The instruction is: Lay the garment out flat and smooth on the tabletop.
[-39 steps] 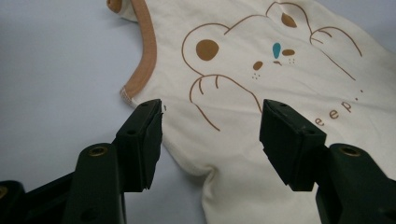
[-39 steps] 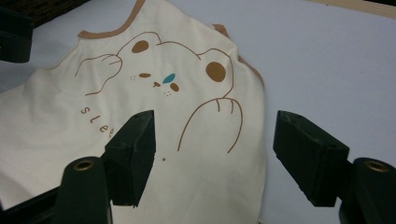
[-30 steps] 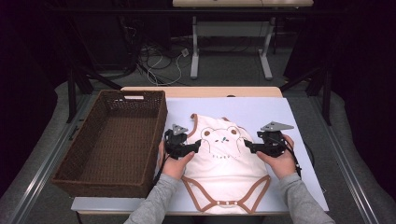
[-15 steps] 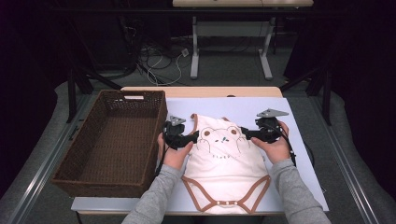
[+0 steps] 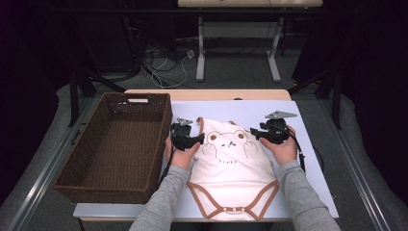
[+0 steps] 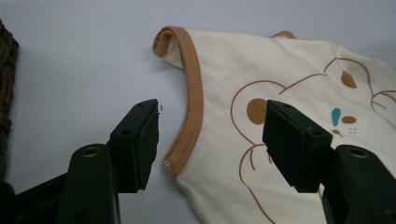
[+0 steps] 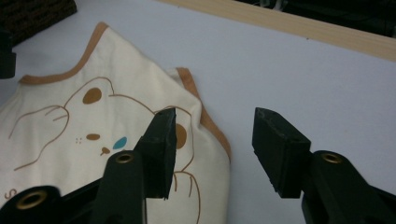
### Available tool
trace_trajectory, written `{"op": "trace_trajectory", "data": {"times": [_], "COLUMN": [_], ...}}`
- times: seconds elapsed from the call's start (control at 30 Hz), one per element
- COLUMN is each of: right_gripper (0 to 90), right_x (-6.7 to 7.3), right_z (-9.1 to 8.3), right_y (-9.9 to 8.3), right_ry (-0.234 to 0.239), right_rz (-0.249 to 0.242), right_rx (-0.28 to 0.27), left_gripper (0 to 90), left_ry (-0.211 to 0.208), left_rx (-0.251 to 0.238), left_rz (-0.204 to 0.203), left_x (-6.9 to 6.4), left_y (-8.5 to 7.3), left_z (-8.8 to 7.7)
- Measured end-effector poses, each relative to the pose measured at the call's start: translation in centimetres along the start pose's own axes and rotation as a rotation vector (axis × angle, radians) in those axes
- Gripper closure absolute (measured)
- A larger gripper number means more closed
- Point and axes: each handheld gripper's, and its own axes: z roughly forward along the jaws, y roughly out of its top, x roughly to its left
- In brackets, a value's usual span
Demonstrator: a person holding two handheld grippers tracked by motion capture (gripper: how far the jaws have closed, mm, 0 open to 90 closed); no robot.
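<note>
Dark floor and tangled cables lie beyond your bench, whose pale sheet carries everything. Your left gripper has its jaws spread astride the brown-trimmed armhole edge of the cream bodysuit, gripping nothing yet. Your right gripper has just been closing its jaws, but they stand apart over the opposite armhole trim, one above the bear print and one above bare sheet, with no cloth pinched. The bodysuit lies flat between your hands, just right of the wicker basket.

If you close too high, the jaws may miss the trim altogether. Take only the top layer and the garment will likely open and sag unevenly; uneven grips would skew it.

Nothing lies in the basket; its woven floor is bare.
</note>
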Motion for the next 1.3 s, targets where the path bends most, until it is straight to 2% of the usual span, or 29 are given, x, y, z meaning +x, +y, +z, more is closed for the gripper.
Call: {"op": "trace_trajectory", "data": {"times": [0.1,0.17,0.27,0.43,0.53,0.57,0.6,0.77,0.9,0.93,0.97,1.07,1.2,1.3], "right_gripper": [50.8,50.6,49.3,46.9,46.8,46.3,45.8,47.4,48.4,49.0,50.5,56.4,72.2,85.2], "right_x": [0.1,0.2,0.2,0.0,-0.2,-0.2,-0.3,-0.6,-0.9,-0.9,-0.8,-0.4,-0.2,-0.1], "right_z": [0.6,0.8,0.8,1.0,1.1,1.2,1.2,1.7,2.2,2.3,2.4,2.8,3.0,2.8], "right_y": [-0.5,-0.7,-1.0,-1.2,-1.5,-1.6,-1.7,-2.2,-2.6,-2.7,-2.8,-3.0,-3.1,-3.0], "right_ry": [0.018,0.018,0.016,-0.019,-0.037,-0.044,-0.046,-0.012,0.006,0.024,0.031,0.04,0.042,0.057], "right_rz": [-0.015,-0.027,-0.033,-0.06,-0.066,-0.063,-0.059,-0.018,0.002,0.005,0.009,-0.02,-0.047,-0.041], "right_rx": [0.026,0.036,0.038,0.056,0.073,0.073,0.076,0.094,0.124,0.128,0.14,0.159,0.16,0.149], "left_gripper": [37.8,39.1,41.2,46.2,46.6,47.0,47.0,51.1,58.4,59.9,61.7,69.6,76.8,85.2], "left_ry": [0.01,0.036,0.028,0.019,0.027,0.04,0.047,0.055,0.029,0.032,0.039,0.057,0.048,0.015], "left_rx": [0.02,0.033,0.051,0.076,0.095,0.108,0.107,0.105,0.121,0.126,0.128,0.139,0.14,0.145], "left_rz": [-0.019,-0.025,-0.04,-0.086,-0.078,-0.06,-0.064,-0.054,-0.059,-0.051,-0.038,-0.014,0.01,0.001], "left_x": [0.3,0.5,1.0,1.3,1.4,1.5,1.5,1.8,1.6,1.6,1.5,1.5,1.2,1.2], "left_y": [-0.2,-0.3,-0.5,-0.8,-1.0,-1.0,-1.0,-1.1,-1.1,-1.1,-1.1,-1.1,-1.2,-1.2], "left_z": [0.5,0.8,1.3,1.8,2.0,2.0,2.1,2.0,1.9,1.8,1.8,1.8,1.8,1.8]}}
